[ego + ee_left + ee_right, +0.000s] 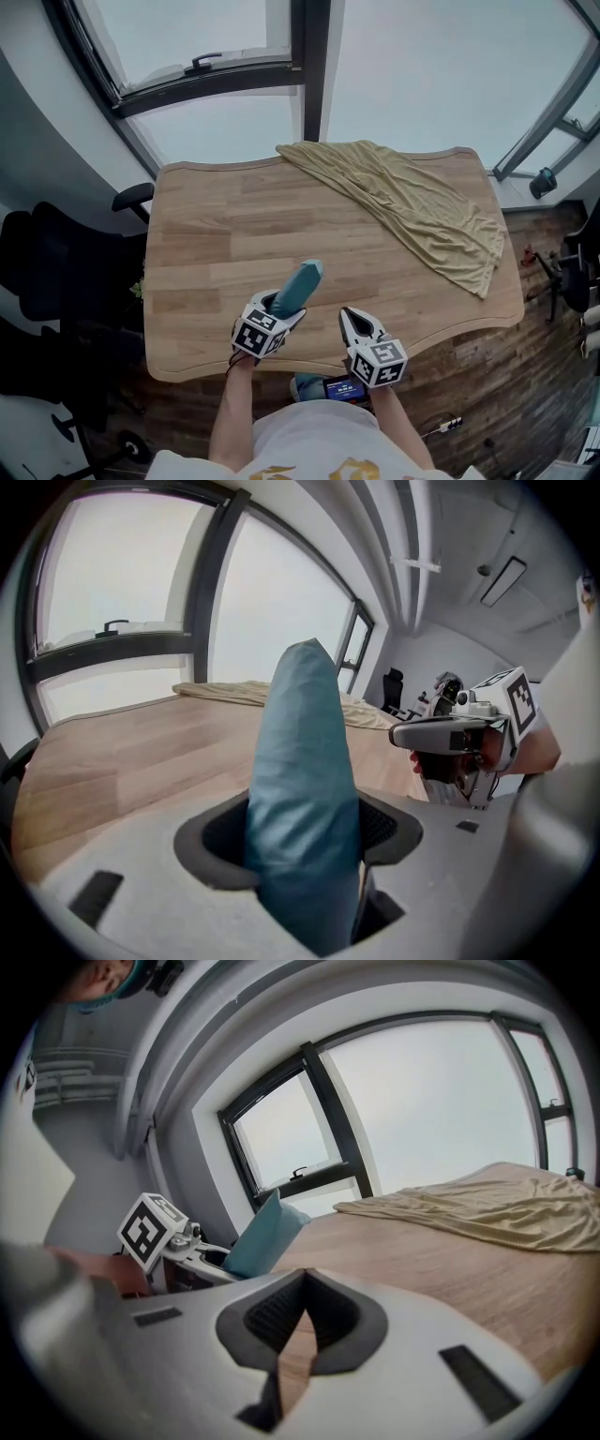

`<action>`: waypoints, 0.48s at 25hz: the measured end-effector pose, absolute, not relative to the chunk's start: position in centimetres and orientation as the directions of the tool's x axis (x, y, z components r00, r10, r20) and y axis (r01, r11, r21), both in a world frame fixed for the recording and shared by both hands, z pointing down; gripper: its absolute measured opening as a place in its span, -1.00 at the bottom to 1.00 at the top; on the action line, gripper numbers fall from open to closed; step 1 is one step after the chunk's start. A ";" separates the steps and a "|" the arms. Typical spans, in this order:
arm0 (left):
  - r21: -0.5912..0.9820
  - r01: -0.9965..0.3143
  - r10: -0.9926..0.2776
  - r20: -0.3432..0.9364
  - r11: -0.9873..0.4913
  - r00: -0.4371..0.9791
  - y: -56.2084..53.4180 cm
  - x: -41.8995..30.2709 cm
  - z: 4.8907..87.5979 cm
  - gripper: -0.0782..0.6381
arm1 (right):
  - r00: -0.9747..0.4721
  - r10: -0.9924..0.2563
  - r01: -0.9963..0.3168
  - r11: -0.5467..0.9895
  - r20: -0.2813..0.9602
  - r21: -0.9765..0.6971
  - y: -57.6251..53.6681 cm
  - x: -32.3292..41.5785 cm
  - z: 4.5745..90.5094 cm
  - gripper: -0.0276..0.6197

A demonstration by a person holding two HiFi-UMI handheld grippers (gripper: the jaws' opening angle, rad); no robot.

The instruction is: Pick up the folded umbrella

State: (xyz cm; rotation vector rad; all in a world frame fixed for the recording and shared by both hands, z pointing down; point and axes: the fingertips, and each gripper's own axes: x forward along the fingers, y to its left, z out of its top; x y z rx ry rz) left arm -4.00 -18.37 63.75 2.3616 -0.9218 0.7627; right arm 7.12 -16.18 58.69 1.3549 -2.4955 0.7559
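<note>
Over the table (206,234), left claw (302,832) pinches a tapering teal umbrella (305,742); right claw (305,1279) pressed together.

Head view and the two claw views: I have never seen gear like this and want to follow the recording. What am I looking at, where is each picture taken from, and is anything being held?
There is no robot here. A person holds a hand tool with a two-jaw claw in each hand. The head view comes from a camera on the person's head, looking steeply down at a wooden table. The other two pictures come from cameras that ride on each claw and look along its jaws.

A crumpled olive-tan cloth lies on the far right part of the table. The left claw is closed on a teal folded umbrella, which sticks out past the jaws and points up and away over the table. The right claw is shut and empty, near the table's near edge. The black-and-white patterned cubes are parts of the tools.
</note>
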 end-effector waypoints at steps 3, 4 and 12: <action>0.261 -0.743 -0.486 0.616 -0.616 0.620 -18.7 -4.4 63.1 0.06 | -0.558 -0.725 -0.829 0.462 0.404 -0.315 -16.6 7.1 58.2 -0.89; 0.275 -0.751 -0.502 0.601 -0.600 0.622 -18.9 -4.7 62.7 0.06 | -0.557 -0.726 -0.829 0.465 0.402 -0.310 -16.8 7.1 58.1 -0.89; 0.363 -0.750 -0.609 0.438 -0.553 0.661 -19.5 -6.4 58.0 0.06 | -0.566 -0.743 -0.823 0.482 0.358 -0.299 -18.4 6.9 55.8 -0.89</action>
